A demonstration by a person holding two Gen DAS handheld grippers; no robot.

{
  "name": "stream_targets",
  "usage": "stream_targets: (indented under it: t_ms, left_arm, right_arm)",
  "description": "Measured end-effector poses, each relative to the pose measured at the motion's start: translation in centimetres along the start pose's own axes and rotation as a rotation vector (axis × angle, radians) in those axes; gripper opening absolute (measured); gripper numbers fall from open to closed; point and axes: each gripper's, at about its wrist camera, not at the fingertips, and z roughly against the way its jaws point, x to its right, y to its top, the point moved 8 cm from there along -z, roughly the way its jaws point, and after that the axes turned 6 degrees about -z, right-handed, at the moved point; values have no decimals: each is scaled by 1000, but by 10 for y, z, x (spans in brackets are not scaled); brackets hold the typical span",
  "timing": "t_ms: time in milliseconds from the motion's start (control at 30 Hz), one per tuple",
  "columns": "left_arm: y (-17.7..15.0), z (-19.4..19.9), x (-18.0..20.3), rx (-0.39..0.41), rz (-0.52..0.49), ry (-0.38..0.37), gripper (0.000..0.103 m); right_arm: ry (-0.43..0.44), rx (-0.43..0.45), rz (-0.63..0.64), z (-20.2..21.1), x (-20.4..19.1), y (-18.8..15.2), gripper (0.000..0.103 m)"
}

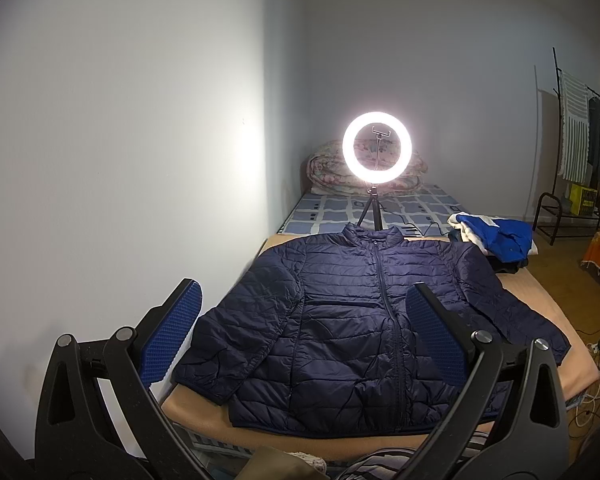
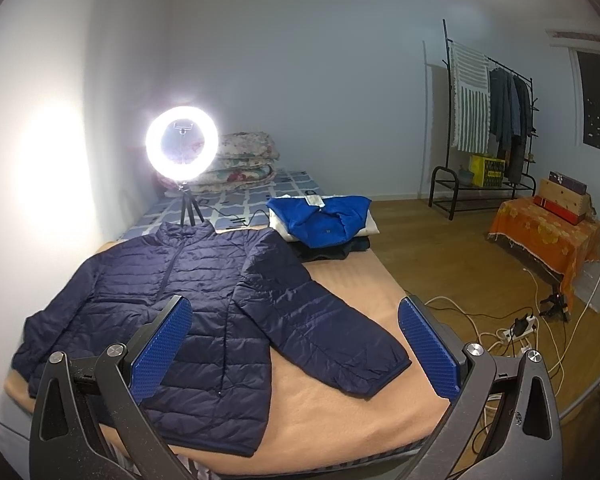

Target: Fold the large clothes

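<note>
A navy quilted puffer jacket [image 1: 352, 312] lies flat, front up and zipped, on a tan blanket [image 1: 204, 408] on the bed, sleeves spread out; it also shows in the right wrist view [image 2: 188, 304]. My left gripper [image 1: 304, 332] is open and empty, held above the jacket's lower half. My right gripper [image 2: 296, 348] is open and empty, held above the jacket's right sleeve [image 2: 324, 328] and the blanket [image 2: 340, 412].
A lit ring light on a tripod [image 1: 377, 151] stands behind the jacket's collar. A pile of folded clothes topped by a blue garment [image 2: 324, 220] lies at the far right of the bed. A folded floral quilt [image 2: 244, 160], a clothes rack [image 2: 492, 120], floor cables [image 2: 516, 328].
</note>
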Motion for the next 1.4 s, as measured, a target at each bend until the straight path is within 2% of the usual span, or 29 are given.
stream_targets:
  t_ms: [1000, 1400]
  left_arm:
    - [4, 5, -5, 7, -3, 10, 103]
    - [-7, -14, -16, -13, -3, 28, 103]
  right_arm:
    - [31, -10, -6, -1, -8, 2, 102]
    - [52, -27, 20, -9, -22, 0, 102]
